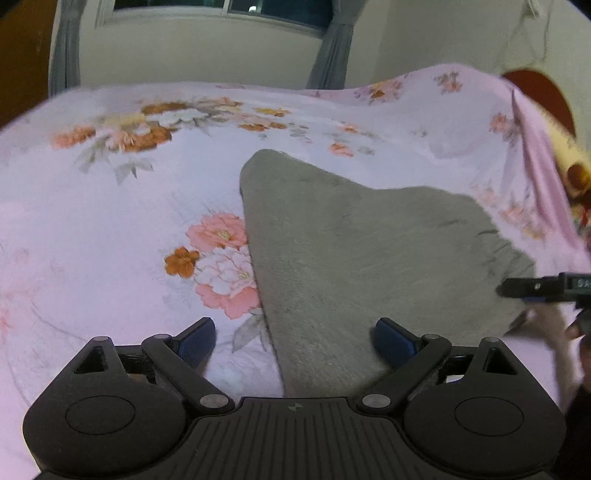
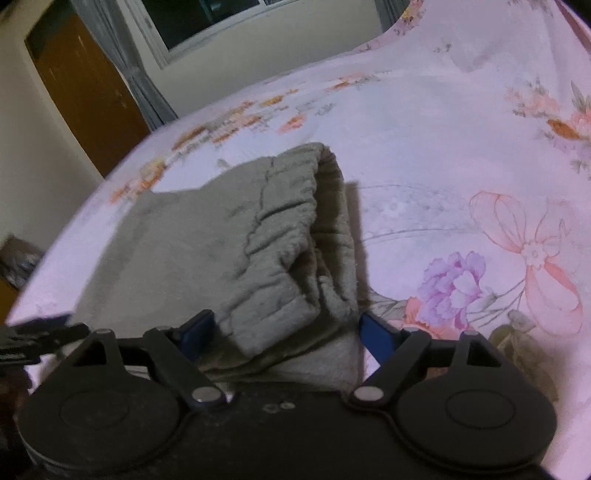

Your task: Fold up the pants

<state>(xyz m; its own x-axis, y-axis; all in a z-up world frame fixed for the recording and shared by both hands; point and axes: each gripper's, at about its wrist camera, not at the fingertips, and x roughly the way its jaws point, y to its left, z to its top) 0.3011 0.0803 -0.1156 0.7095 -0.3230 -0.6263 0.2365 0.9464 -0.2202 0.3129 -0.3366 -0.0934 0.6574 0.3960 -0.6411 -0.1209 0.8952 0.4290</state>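
Note:
Grey fleece pants [image 1: 351,251] lie flat on a pink floral bedsheet [image 1: 110,229]. In the left wrist view my left gripper [image 1: 297,341] hovers open over the near left edge of the pants. That edge runs between the blue pads [image 1: 199,341], which do not press on it. In the right wrist view the gathered elastic waistband [image 2: 295,229] bulges up, and its near corner sits between the wide jaws of my right gripper [image 2: 286,336], which is open. Each gripper shows at the edge of the other's view: the right gripper [image 1: 535,288] and the left gripper [image 2: 37,339].
The bed fills both views. Behind it are a wall, a dark window [image 1: 221,5] with grey curtains [image 1: 332,48], and a brown door [image 2: 85,92]. A pillow [image 1: 569,166] and raised bedding lie at the far right. A hand [image 1: 554,325] shows by the right gripper.

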